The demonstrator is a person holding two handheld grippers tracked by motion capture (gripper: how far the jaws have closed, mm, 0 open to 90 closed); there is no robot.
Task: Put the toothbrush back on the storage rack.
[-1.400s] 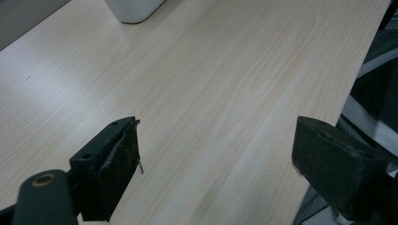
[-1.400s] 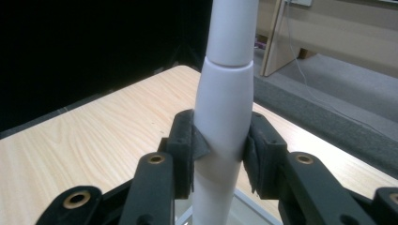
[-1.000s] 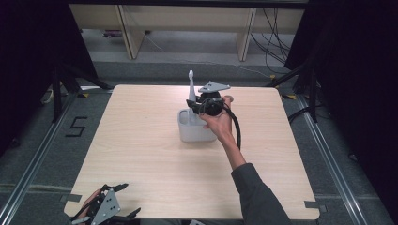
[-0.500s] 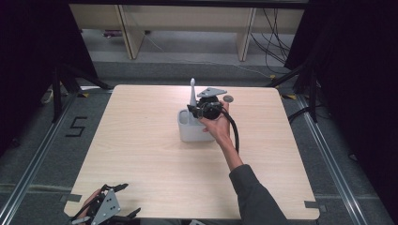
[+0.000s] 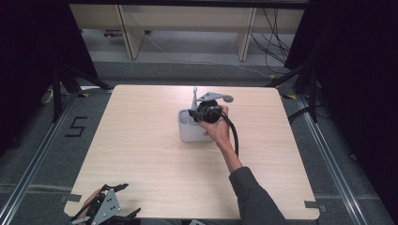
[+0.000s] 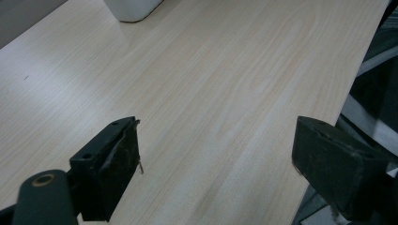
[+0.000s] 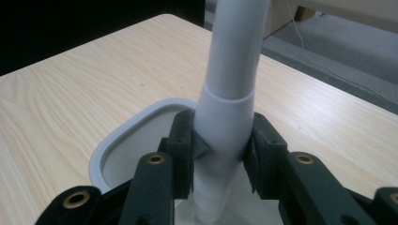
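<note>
A white container [image 5: 189,133] with a grey rim [image 7: 110,142] stands near the middle of the wooden table [image 5: 141,154]. My right gripper [image 5: 199,114] hovers just over its opening, shut on a pale grey-white handle [image 7: 231,89] that stands upright; its top [image 5: 195,95] pokes above the gripper. The handle's lower end dips into the container, where it is hidden. My left gripper [image 5: 130,200] rests at the table's near left corner, open, with bare tabletop between its jaws [image 6: 216,150]. The container's base [image 6: 133,9] lies far ahead of it.
The table's right edge [image 6: 361,61] runs close beside the left gripper's right jaw. Beyond the far edge are wooden shelves [image 5: 187,23] and loose cables [image 5: 277,28] on the floor. Black stands [image 5: 65,79] flank the table's left side.
The right gripper has sunk a little with the handle, bringing it lower over the container. The left gripper has stayed put.
</note>
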